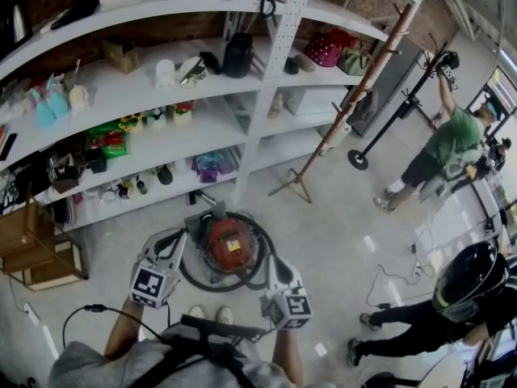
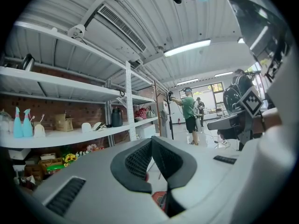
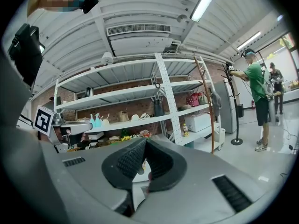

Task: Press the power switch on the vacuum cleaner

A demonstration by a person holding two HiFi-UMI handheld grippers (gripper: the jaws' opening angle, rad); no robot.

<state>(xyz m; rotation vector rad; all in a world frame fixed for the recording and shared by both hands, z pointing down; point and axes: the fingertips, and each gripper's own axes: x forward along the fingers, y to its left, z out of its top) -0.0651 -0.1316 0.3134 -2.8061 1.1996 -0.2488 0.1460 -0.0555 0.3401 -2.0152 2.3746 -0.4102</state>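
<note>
Vacuum (image 1: 230,246) stands on floor (image 1: 339,233) between left gripper (image 1: 178,241) and right gripper (image 1: 271,260) (both near it). Jaws of each are closed together, empty.

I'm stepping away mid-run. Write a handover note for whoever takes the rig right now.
Left gripper: shut, empty.
Right gripper: shut, empty.
Vacuum: on the floor before the shelves, between the two grippers, hose coiled around it. Neither gripper seems to touch it.
Done: nothing that shows.
Left: find the power switch, which I can't pick out from here, and press it with one gripper.
</note>
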